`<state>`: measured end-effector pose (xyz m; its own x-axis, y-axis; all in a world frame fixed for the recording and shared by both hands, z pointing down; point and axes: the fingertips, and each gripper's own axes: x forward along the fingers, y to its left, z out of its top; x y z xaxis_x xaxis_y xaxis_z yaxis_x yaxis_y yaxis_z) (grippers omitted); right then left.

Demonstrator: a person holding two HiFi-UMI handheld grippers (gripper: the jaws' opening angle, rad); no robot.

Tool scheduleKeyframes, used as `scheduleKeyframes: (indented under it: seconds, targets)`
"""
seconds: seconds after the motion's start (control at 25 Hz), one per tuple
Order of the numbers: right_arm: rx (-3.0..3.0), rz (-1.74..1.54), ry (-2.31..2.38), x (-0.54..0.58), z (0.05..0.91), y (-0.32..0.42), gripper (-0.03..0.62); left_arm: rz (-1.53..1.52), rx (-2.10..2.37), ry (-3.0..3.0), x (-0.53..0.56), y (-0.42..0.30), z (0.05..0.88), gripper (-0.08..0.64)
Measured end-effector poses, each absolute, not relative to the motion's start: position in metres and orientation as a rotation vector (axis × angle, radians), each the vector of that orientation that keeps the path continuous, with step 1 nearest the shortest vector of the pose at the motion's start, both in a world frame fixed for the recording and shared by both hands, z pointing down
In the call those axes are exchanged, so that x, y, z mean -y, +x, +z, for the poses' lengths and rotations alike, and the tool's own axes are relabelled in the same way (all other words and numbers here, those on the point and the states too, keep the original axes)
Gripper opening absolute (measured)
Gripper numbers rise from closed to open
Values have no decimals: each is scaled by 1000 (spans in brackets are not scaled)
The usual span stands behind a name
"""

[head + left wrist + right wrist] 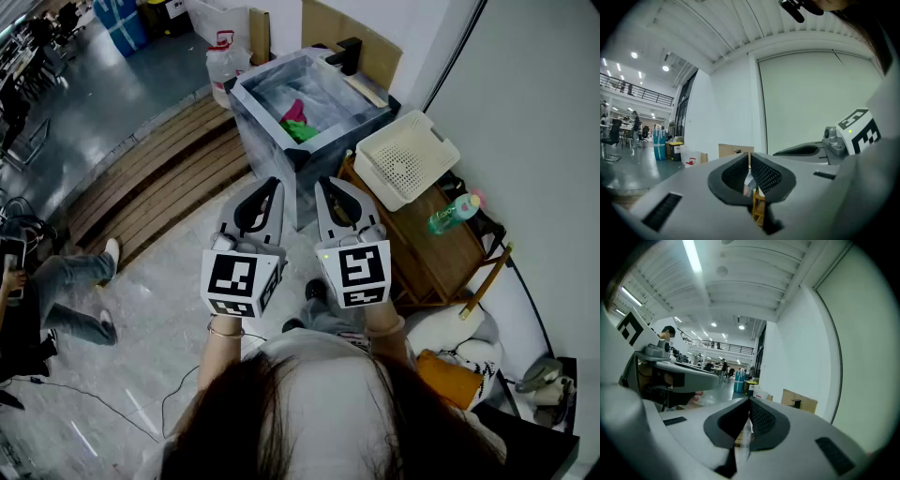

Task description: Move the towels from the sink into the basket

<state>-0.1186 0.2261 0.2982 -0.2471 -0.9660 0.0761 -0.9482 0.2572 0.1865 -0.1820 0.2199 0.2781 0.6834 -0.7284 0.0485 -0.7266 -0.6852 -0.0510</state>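
Left gripper [273, 184] and right gripper [322, 185] are level, jaws together and empty, near the sink [251, 97] holding towels [298, 123], basket [405, 157] beside it.

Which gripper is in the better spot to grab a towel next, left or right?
Probably the right gripper. It and the left gripper are both shut, empty and similarly far from the towels in the sink, but the basket sits on the right gripper's side.
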Motion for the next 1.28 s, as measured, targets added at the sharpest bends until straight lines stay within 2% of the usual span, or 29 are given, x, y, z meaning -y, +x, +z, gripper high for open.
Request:
scheduleKeyframes:
  seconds: [0.76,1.28]
  targets:
    - [2478,7,1701,-136,318,-60,25,-128,-1302,-2871,-119,-112,296,21]
    - [2495,37,1611,-87,336,-41,28,-142,-1365,-2854,-74,-94,301,20]
